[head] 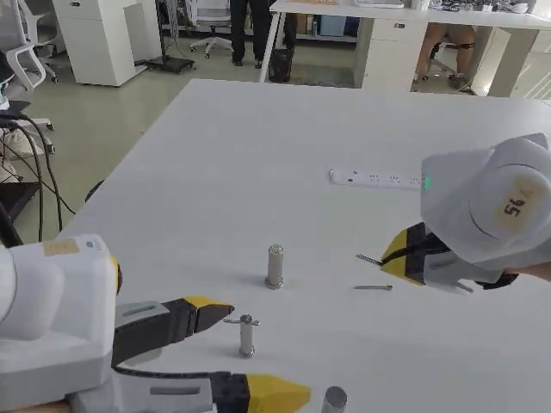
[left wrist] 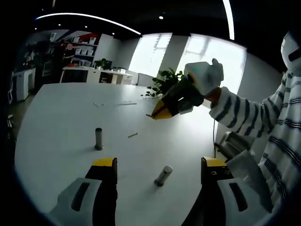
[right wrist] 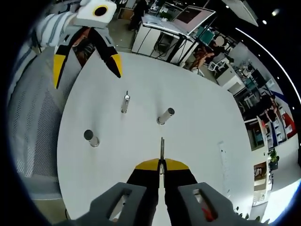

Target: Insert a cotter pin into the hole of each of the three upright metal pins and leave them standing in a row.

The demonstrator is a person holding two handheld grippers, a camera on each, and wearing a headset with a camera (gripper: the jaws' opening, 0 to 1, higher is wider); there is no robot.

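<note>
The white table (head: 258,155) is mostly bare, with a power strip (head: 374,179) lying across its far side and office desks and chairs beyond it. My right gripper (head: 389,257) hangs just above the table at the right, its jaws pressed together on a cotter pin (head: 368,258) that juts out past the yellow tips; in the right gripper view that pin points toward the three upright pins. A loose cotter pin (head: 374,287) lies flat on the table just beside this gripper. My left gripper (head: 260,352) is at the lower left with its jaws spread wide and gripping nothing. The middle metal pin (head: 246,335) stands upright just off the upper jaw tip, and a fitted cotter pin (head: 234,321) crosses through its top. The far metal pin (head: 275,265) stands upright beyond it with nothing through it. The near metal pin (head: 334,397) stands at the bottom edge, close to the lower jaw tip.
</note>
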